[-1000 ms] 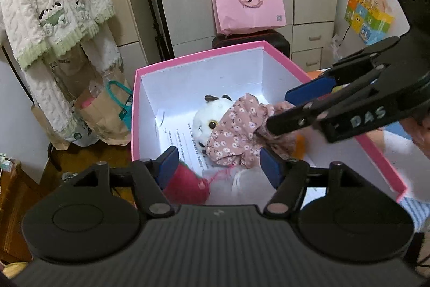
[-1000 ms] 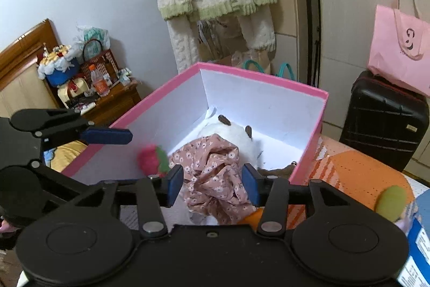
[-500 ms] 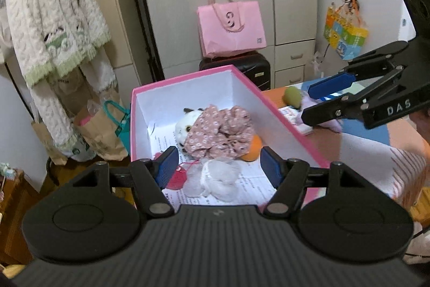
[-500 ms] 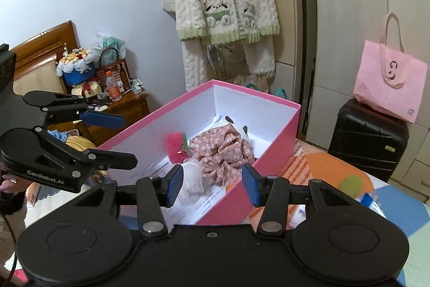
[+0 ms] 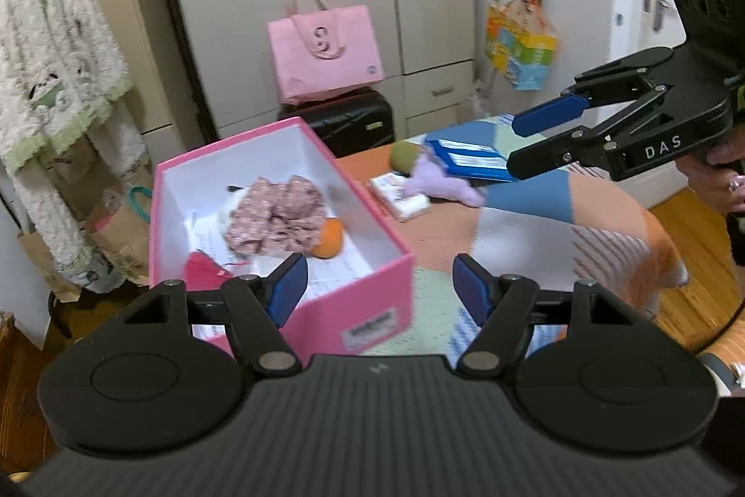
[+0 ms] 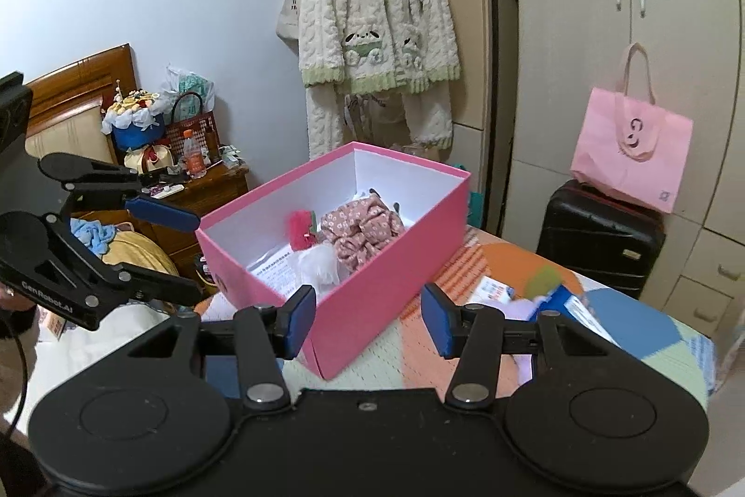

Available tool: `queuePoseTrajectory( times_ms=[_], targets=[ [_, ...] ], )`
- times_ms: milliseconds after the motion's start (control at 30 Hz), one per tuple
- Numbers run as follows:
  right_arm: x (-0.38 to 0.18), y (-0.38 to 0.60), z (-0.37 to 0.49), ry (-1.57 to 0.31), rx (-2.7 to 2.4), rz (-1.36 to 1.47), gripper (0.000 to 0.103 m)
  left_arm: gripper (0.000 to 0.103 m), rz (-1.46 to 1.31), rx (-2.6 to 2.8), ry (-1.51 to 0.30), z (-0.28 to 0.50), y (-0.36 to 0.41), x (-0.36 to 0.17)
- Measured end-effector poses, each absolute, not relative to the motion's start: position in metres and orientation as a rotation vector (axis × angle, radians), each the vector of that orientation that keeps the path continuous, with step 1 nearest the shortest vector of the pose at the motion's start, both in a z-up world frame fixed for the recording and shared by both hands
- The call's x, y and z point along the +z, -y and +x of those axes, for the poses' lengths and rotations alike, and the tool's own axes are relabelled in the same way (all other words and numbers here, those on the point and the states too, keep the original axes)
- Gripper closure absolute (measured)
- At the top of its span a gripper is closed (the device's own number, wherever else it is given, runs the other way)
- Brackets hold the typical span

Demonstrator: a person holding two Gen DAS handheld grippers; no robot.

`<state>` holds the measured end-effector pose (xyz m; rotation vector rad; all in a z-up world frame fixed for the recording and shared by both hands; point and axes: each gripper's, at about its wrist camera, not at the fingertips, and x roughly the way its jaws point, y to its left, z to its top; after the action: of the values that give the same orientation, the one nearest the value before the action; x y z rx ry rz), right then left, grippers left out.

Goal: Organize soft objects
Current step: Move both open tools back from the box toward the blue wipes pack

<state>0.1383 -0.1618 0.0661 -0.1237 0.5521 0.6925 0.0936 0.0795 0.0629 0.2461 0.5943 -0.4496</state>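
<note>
A pink box (image 5: 363,306) (image 6: 372,301) stands on the patchwork bedspread. Inside lie a floral pink cloth (image 5: 279,217) (image 6: 363,227) over a white plush, a red strawberry plush (image 5: 205,268) (image 6: 300,224), a white fluffy item (image 6: 319,264) and an orange ball (image 5: 328,243). A purple plush (image 5: 442,187) and a green soft ball (image 5: 404,157) (image 6: 542,280) lie on the bed outside the box. My left gripper (image 5: 377,292) is open and empty, near the box's front corner. My right gripper (image 6: 368,317) is open and empty, back from the box; it also shows in the left wrist view (image 5: 517,147).
A blue book (image 5: 465,159) and a small card packet (image 5: 400,196) lie on the bed by the purple plush. A black suitcase (image 6: 600,236) with a pink bag (image 6: 628,157) stands by the wardrobe. A fluffy robe (image 6: 372,45) hangs behind the box. A bedside table (image 6: 200,194) is left.
Both grippers have pulled back and up, away from the box. The right gripper let go of the floral cloth, which now lies in the box.
</note>
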Motion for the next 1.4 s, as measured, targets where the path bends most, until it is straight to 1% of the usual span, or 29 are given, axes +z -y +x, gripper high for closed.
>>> queuePoseTrajectory(
  times_ms=[333, 633, 867, 1167, 1400],
  targets=[
    [0.054, 0.2, 0.104, -0.543, 0.659, -0.141, 0.045, 0.034, 0.317, -0.539, -0.625, 0.068, -0.032, 0.055],
    [0.02, 0.236, 0.102, -0.591, 0.628, -0.107, 0.045, 0.034, 0.345, -0.622, -0.664, 0.079, 0.014, 0.04],
    [-0.009, 0.261, 0.117, -0.608, 0.595, -0.092, 0.045, 0.034, 0.332, -0.622, -0.619, 0.098, 0.04, 0.018],
    [-0.04, 0.276, 0.16, -0.589, 0.554, -0.073, 0.043, 0.034, 0.274, -0.563, -0.563, 0.138, 0.061, 0.0],
    [-0.061, 0.274, 0.203, -0.64, 0.509, -0.09, 0.043, 0.035, 0.181, -0.535, -0.598, 0.184, 0.075, -0.016]
  ],
)
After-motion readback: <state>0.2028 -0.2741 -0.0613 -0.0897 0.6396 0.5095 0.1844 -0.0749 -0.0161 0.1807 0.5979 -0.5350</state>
